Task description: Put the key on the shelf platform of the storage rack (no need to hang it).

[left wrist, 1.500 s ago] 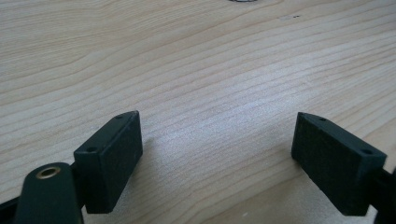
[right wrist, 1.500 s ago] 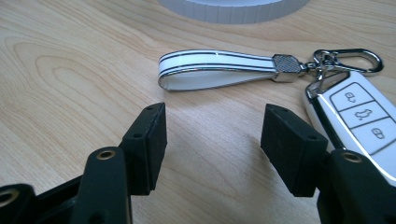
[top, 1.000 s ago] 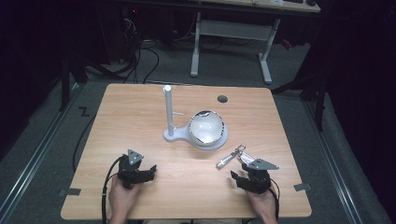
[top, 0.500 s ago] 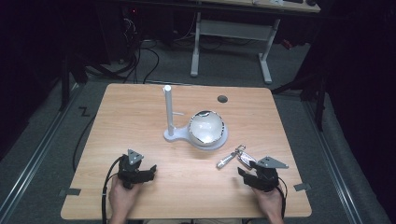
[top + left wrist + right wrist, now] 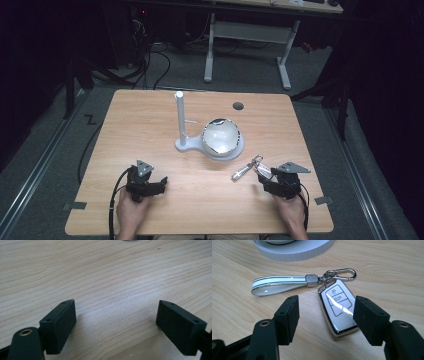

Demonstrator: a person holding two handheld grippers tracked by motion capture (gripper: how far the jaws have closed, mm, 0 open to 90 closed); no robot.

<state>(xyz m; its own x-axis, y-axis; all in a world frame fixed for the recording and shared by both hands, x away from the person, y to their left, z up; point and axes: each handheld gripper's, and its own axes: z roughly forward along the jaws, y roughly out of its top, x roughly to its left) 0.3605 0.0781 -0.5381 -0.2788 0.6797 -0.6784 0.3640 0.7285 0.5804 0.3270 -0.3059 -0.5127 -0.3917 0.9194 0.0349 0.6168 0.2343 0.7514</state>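
A silver-and-white car key fob (image 5: 339, 306) lies flat on the wooden table (image 5: 150, 125), with a white strap (image 5: 279, 285) and a metal clip (image 5: 342, 273) on its ring. My right gripper (image 5: 325, 315) stands open. Its jaws have just been opening and now stand on either side of the fob's near end, with neither pad pressing on it. From above, the key fob (image 5: 263, 171) lies just ahead of the right gripper (image 5: 270, 181). My left gripper (image 5: 116, 325) is open over bare wood, and the high view shows the left gripper (image 5: 159, 184) at the front left.
A white stand (image 5: 187, 146) with an upright post (image 5: 180, 117) and a shiny bowl (image 5: 221, 136) sits mid-table, just beyond the key. Its round base (image 5: 294, 250) lies close behind the strap. A small dark hole (image 5: 238, 106) marks the far side.
The right gripper has shifted a little to the right and its jaws have spread wider around the fob, which stays on the table. The left gripper has not moved.
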